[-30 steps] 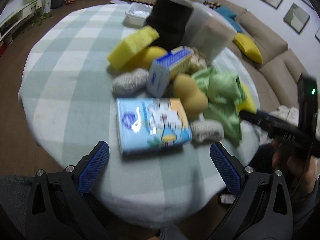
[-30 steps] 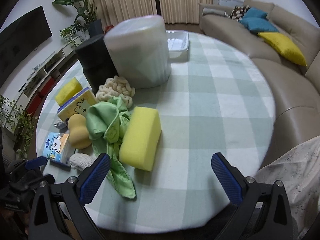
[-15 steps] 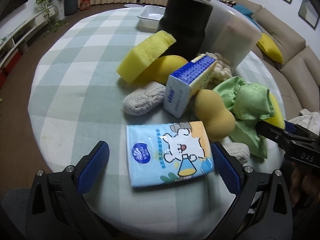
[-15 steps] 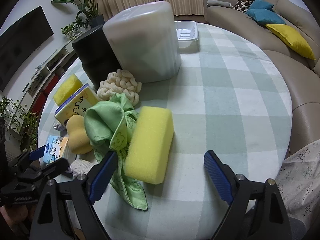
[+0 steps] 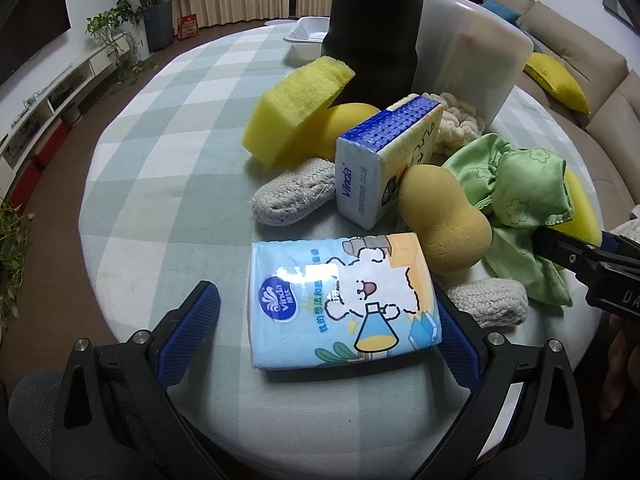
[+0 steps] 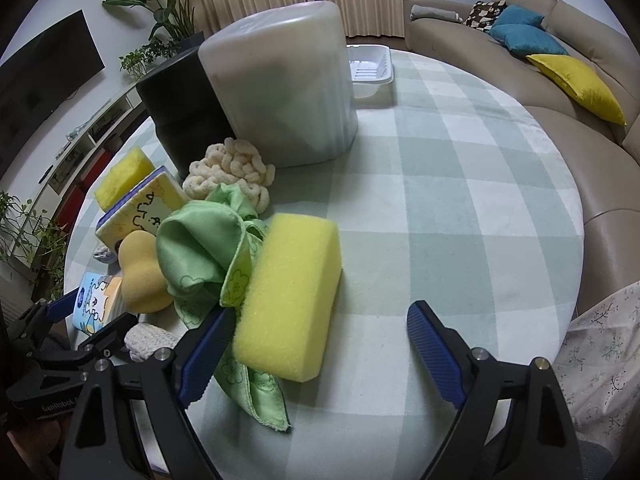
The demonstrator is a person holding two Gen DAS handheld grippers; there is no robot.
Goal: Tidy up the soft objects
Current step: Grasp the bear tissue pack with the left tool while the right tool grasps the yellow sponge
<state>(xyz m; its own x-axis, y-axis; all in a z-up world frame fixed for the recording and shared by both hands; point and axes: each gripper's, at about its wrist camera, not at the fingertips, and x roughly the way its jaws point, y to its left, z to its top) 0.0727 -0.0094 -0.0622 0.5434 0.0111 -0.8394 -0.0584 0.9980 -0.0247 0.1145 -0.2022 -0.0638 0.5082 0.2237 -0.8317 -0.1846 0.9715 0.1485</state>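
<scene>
Left wrist view: my left fingers (image 5: 328, 330) are closing around the pale blue tissue pack (image 5: 340, 300) on the checked tabletop (image 5: 168, 176); my right fingers (image 6: 316, 354), spread, straddle the yellow rectangular sponge (image 6: 290, 296).

**Pastels on a Checked Cloth**

The tablecloth (image 5: 168, 168) is a pale green-and-white check. On it lie a light blue tissue pack (image 5: 340, 300) printed with a white cartoon bear, yellow sponges (image 6: 292, 300), a green cloth (image 6: 204, 248) with flower outlines, a tan gourd-shaped sponge (image 5: 440, 224) and a blue-topped yellow pack (image 5: 384, 160). Behind the tissue pack stand a black bin (image 5: 372, 40) and a frosted white one (image 6: 280, 96).
</scene>
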